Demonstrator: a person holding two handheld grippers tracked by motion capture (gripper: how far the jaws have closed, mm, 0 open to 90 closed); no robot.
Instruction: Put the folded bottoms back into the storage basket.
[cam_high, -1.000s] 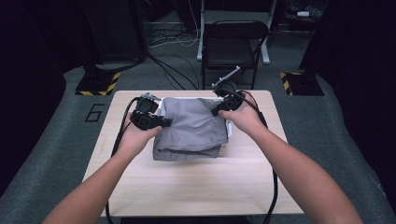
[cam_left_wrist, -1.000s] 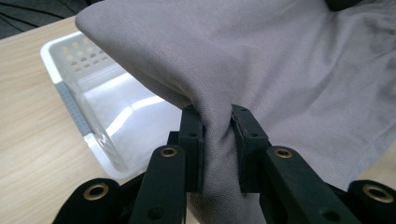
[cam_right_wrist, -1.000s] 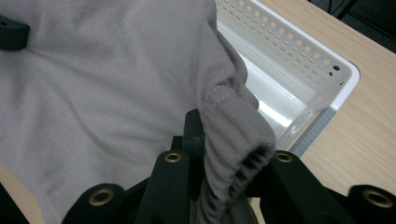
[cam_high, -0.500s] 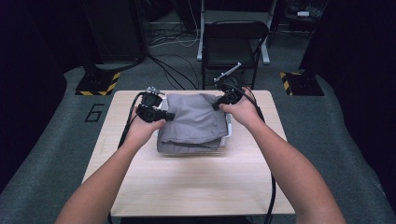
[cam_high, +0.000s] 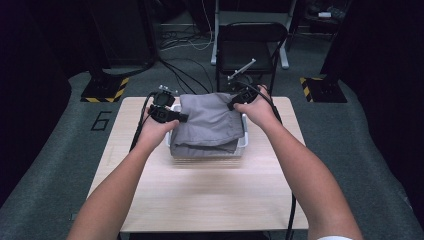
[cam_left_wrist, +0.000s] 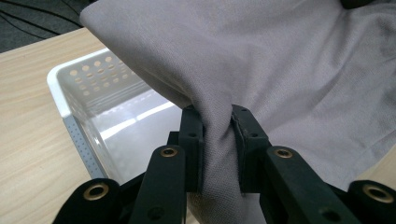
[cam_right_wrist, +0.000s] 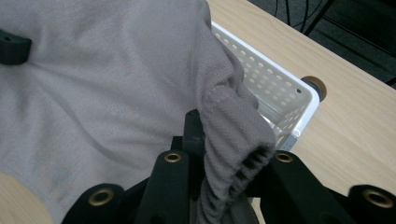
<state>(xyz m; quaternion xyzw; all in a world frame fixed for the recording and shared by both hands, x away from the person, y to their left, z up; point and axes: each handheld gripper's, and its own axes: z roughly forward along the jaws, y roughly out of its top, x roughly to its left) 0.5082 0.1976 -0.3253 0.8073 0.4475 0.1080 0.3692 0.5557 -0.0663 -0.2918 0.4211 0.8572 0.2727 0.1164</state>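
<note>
Your left gripper (cam_left_wrist: 217, 140) is clamped on the left edge of the one grey folded cloth (cam_high: 210, 122), which hangs over the single white perforated basket (cam_left_wrist: 77, 98) at the far middle of the table (cam_high: 200, 200). The cloth looks light, soft and floppy, so it will likely sag between grips; hold it by bunched edges. Your right gripper (cam_right_wrist: 224, 144) pinches the cloth's right edge above the basket.

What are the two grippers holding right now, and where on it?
Both hold the grey cloth: left gripper pinches its left edge, right gripper a bunched fold at its right edge.
</note>
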